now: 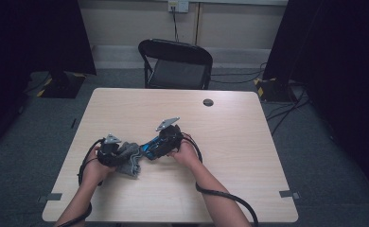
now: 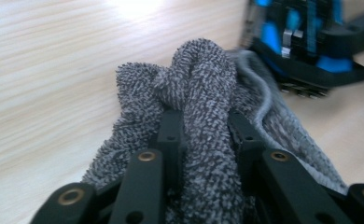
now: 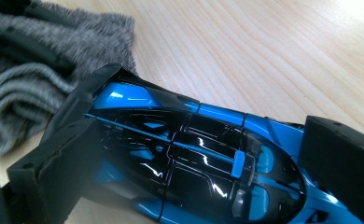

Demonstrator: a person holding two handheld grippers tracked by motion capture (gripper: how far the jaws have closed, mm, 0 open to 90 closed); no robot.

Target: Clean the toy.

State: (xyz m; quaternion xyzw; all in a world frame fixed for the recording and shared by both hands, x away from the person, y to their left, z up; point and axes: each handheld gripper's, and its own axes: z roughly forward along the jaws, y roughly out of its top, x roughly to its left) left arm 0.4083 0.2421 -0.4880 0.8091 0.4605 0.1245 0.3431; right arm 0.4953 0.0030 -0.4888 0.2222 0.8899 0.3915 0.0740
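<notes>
Grey terry cloth bunched on the wooden table, left gripper clamped on a fold. Right gripper holds a blue-and-black toy car just beside the cloth. No readable writing; car nose cut off.

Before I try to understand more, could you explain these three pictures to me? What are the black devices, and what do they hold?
A person sits at a wooden table and holds a hand-held clamp with two jaws in each hand. One picture looks down from above; the other two come from small cameras riding on each clamp. The left tool is shut on a bunched grey towel, which partly lies on the table. The right tool grips a blue and black toy car between its jaws, close beside the towel. Behind the table stands a black chair.
</notes>
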